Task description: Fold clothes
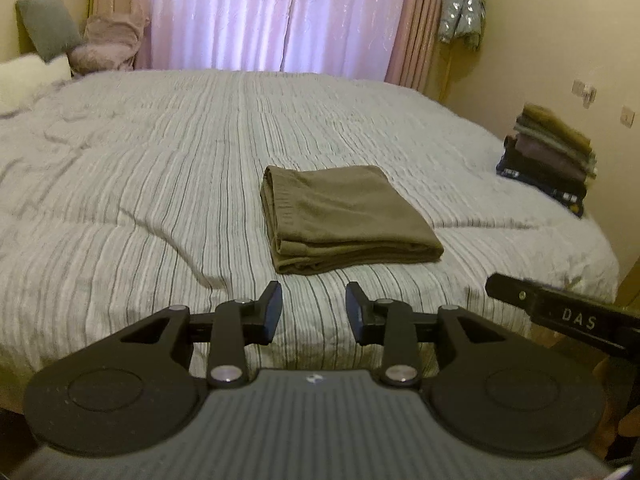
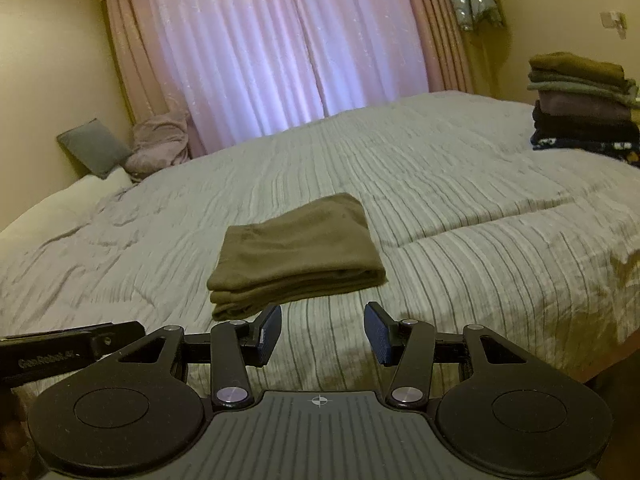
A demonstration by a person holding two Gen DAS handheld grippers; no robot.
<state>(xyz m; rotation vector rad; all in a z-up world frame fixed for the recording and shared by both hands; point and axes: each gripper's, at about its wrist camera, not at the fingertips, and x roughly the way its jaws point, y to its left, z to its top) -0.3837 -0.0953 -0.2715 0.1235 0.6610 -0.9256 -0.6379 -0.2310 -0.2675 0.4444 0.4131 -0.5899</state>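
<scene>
A folded olive-brown garment lies flat on the striped bed cover, a neat rectangle with its layered edge facing me. My left gripper hovers just short of its near edge, open, nothing between the fingers. In the right wrist view the same folded garment sits ahead and slightly left of my right gripper, which is open and holds nothing. Each gripper's body shows at the edge of the other's view: the right gripper's arm and the left gripper's arm.
A stack of several folded clothes stands at the bed's far right corner, also in the right wrist view as a stack of clothes. Pillows and a pink bundle lie at the far left. Pink curtains hang behind the bed.
</scene>
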